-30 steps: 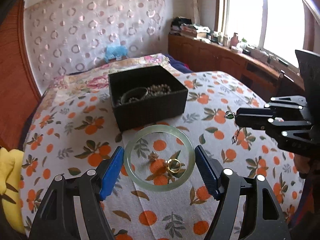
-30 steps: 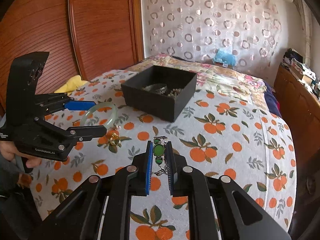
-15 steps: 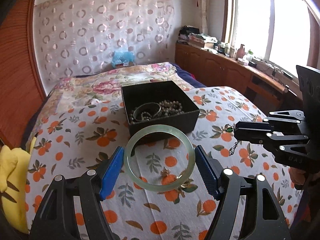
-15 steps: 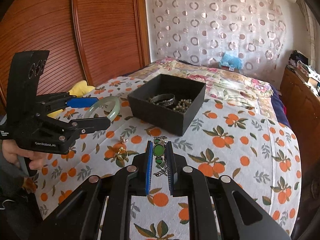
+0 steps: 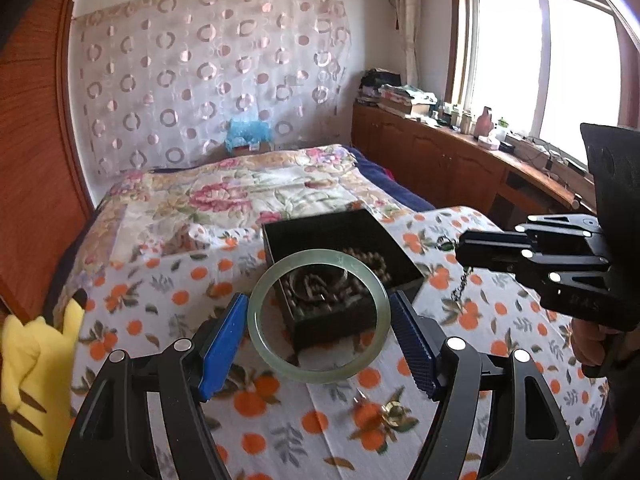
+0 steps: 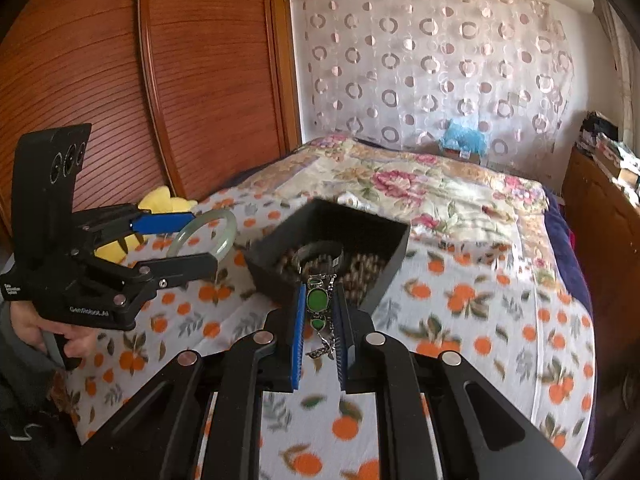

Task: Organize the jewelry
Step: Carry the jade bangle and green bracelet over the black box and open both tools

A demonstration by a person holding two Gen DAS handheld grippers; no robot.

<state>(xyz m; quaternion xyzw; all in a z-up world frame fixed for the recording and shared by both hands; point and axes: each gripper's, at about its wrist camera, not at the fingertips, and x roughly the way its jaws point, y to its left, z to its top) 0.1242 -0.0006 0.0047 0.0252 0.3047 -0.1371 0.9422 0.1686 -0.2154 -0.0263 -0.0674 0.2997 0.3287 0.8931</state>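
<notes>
My left gripper (image 5: 318, 326) is shut on a pale green jade bangle (image 5: 264, 332) and holds it in the air just in front of the black jewelry box (image 5: 384, 236). The bangle also shows in the right wrist view (image 6: 224, 236). The box (image 6: 276, 280) holds beads and a dark bracelet. My right gripper (image 6: 319, 312) is shut on a green-stone chain bracelet (image 6: 318, 300), held above the box's near corner. A gold ring (image 5: 394, 410) lies on the orange-print cloth below the bangle.
The box sits on a bed covered with an orange-print cloth (image 5: 160, 280). A yellow plush toy (image 5: 32, 364) lies at the left edge. A wooden wardrobe (image 6: 160, 80) stands on the left, wooden cabinets (image 5: 440, 160) under the window on the right.
Both grippers have risen and moved toward the box with their jewelry. The bangle now overlaps the box in the left wrist view; the ring has been left behind on the cloth.
</notes>
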